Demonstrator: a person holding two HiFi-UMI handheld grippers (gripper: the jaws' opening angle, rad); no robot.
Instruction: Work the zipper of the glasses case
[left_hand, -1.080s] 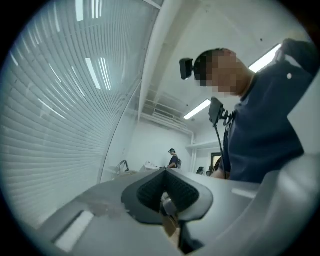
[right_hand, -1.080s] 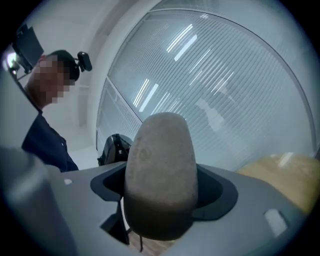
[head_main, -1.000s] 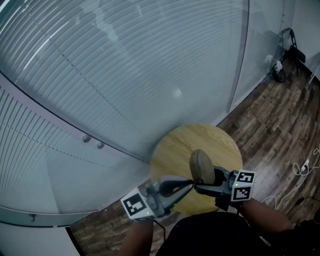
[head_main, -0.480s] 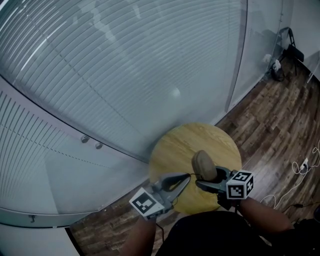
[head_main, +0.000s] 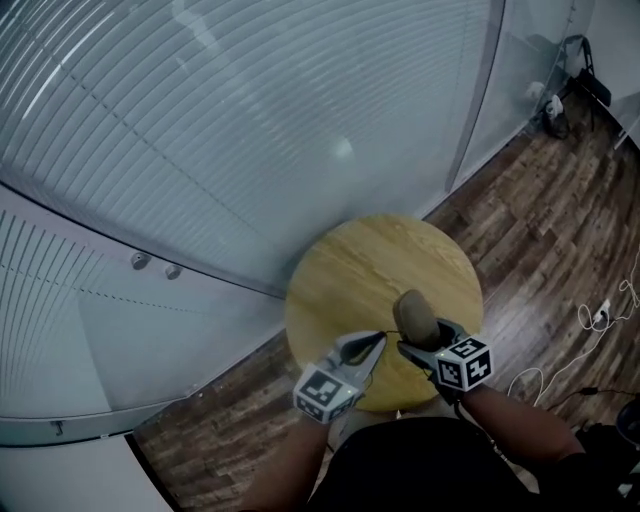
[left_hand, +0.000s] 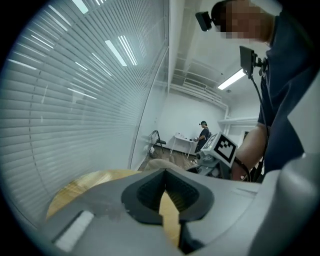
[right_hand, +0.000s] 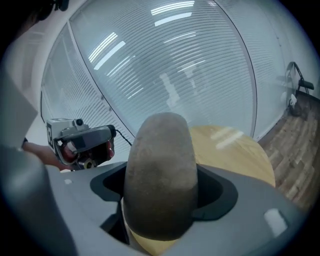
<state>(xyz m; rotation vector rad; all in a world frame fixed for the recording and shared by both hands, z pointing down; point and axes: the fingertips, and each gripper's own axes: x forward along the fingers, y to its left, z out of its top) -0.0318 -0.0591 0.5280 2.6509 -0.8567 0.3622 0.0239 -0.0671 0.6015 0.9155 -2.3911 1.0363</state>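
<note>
A round wooden table (head_main: 360, 270) stands beside blinds (head_main: 200, 120).

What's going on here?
A person holds a gripper in each hand over a round wooden table. The right gripper is clamped on a brown case, which stands end-up between its fingers. The left gripper sits close beside it, shut, with nothing visible in it. No zipper shows, so progress is unclear.

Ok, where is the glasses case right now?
In the head view the glasses case sits clamped in the right gripper, over the near right part of the round wooden table, with the left gripper close on its left.
</note>
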